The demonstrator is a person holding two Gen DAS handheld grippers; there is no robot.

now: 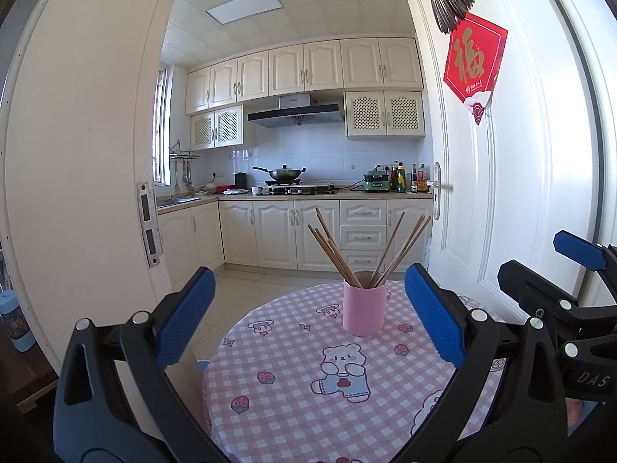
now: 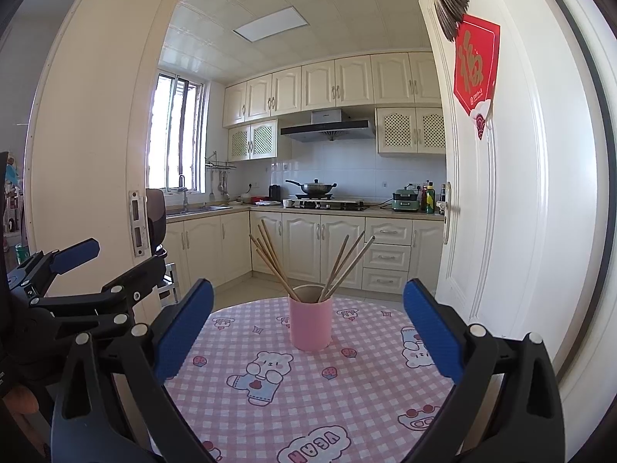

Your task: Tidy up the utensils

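Note:
A pink cup (image 1: 364, 308) stands upright on a round table with a pink checked cloth (image 1: 293, 397). Several wooden chopsticks (image 1: 335, 250) stand in the cup, fanned left and right. My left gripper (image 1: 310, 289) is open and empty, held above the near part of the table, short of the cup. In the right wrist view the same cup (image 2: 311, 324) and chopsticks (image 2: 277, 260) show. My right gripper (image 2: 308, 301) is open and empty, also short of the cup. Each gripper shows at the edge of the other's view.
An open white door (image 1: 482, 177) with a red paper sign (image 1: 474, 61) stands to the right of the table. A door frame (image 1: 115, 154) is on the left. Beyond is a kitchen with cabinets, a stove with a wok (image 1: 283, 173) and a sink.

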